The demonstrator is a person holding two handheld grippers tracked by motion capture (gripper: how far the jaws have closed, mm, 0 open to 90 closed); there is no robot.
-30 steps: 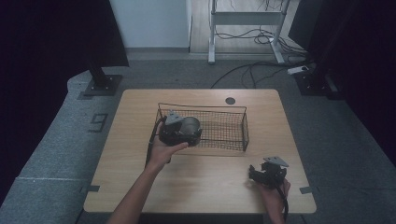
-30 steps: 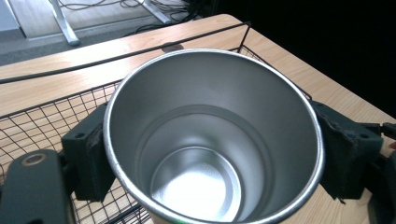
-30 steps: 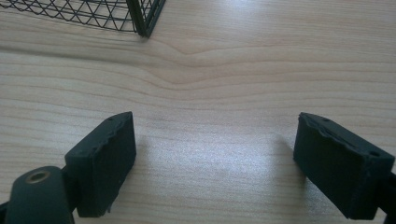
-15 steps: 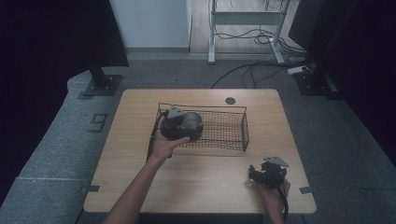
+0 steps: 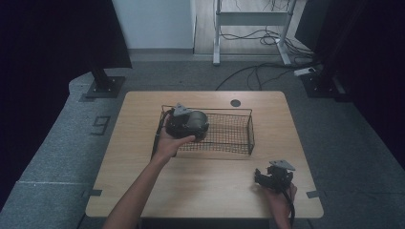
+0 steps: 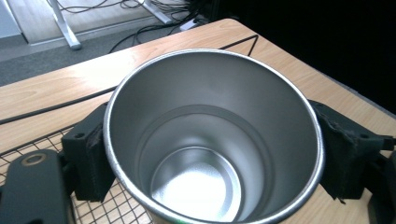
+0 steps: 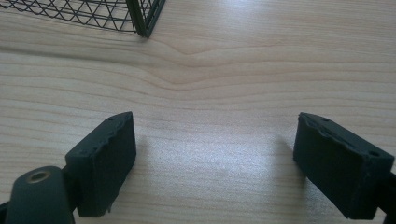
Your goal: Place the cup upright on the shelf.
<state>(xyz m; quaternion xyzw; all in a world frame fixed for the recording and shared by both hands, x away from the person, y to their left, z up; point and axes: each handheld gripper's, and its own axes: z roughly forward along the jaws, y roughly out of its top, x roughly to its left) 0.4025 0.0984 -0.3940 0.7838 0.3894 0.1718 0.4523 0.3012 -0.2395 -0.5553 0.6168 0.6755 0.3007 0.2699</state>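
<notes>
A light wooden table (image 5: pixel 143 143) stands on grey carpeted flooring (image 5: pixel 57 157). A small dark round grommet (image 5: pixel 235 103) sits in the tabletop near its far edge, right of centre. On the floor to the far left of the table, a black stand with a flat base plate (image 5: pixel 104 86) rises beside a dark curtain (image 5: pixel 57 33). Just left of the table, a dark floor marking (image 5: pixel 101 125) lies on the carpet. Beyond the table's far edge, a white metal frame (image 5: pixel 252 19) stands on a pale floor, with black cables (image 5: pixel 248 71) trailing across the carpet toward the far right. A second black base (image 5: pixel 325 86) stands at the far right.
</notes>
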